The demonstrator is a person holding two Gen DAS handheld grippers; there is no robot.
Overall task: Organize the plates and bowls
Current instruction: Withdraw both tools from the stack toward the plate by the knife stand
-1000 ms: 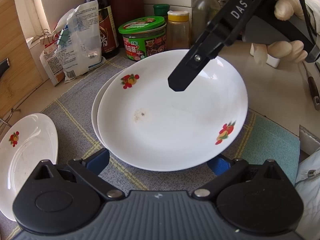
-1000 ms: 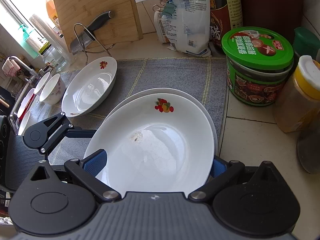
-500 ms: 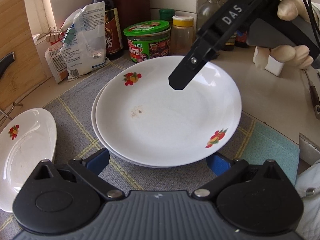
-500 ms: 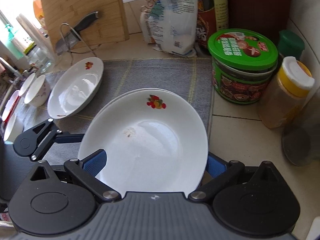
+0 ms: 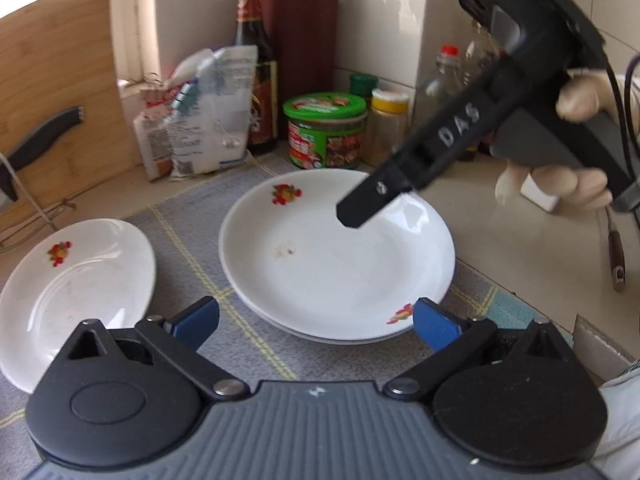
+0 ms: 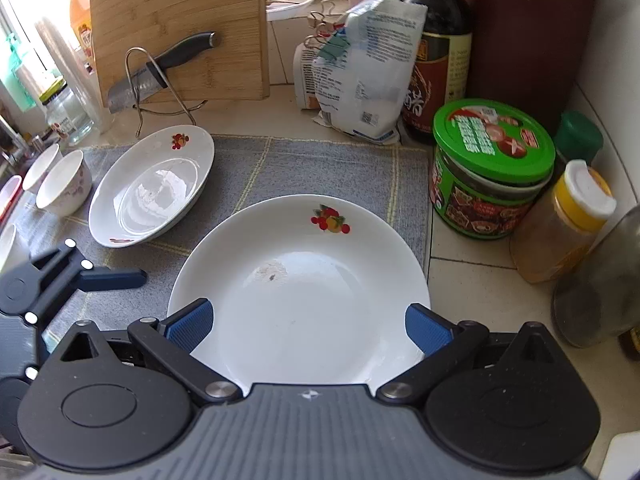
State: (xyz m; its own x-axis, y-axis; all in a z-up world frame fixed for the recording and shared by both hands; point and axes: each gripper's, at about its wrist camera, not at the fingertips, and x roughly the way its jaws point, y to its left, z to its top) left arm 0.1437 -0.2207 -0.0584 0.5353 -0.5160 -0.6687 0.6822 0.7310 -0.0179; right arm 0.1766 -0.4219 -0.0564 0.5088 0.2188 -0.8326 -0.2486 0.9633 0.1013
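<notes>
Two white fruit-print plates sit nested as a stack (image 5: 332, 264) (image 6: 304, 280) on a grey mat (image 6: 328, 168). A third matching plate (image 5: 76, 292) (image 6: 152, 192) lies alone to the left. My left gripper (image 5: 316, 322) is open, just short of the stack's near rim and holding nothing. My right gripper (image 6: 308, 326) is open over the stack's right rim, its blue pads apart on either side of the plate. In the left wrist view one of its fingers (image 5: 400, 176) hangs above the stack, held by a gloved hand (image 5: 576, 184). Small bowls (image 6: 64, 188) stand at the mat's far left.
Behind the mat stand a green-lidded jar (image 6: 492, 168), a yellow-lidded jar (image 6: 568, 224), a sauce bottle (image 6: 436, 52), clipped bags (image 6: 360, 68), and a cutting board with a knife (image 6: 160, 68). A glass bottle (image 6: 600, 280) is at right, bare counter beside it.
The top plate, earlier offset and tilted over the lower one, now sits squarely nested on it. Both grippers have drawn back from the stack, and the left one is farther off.
</notes>
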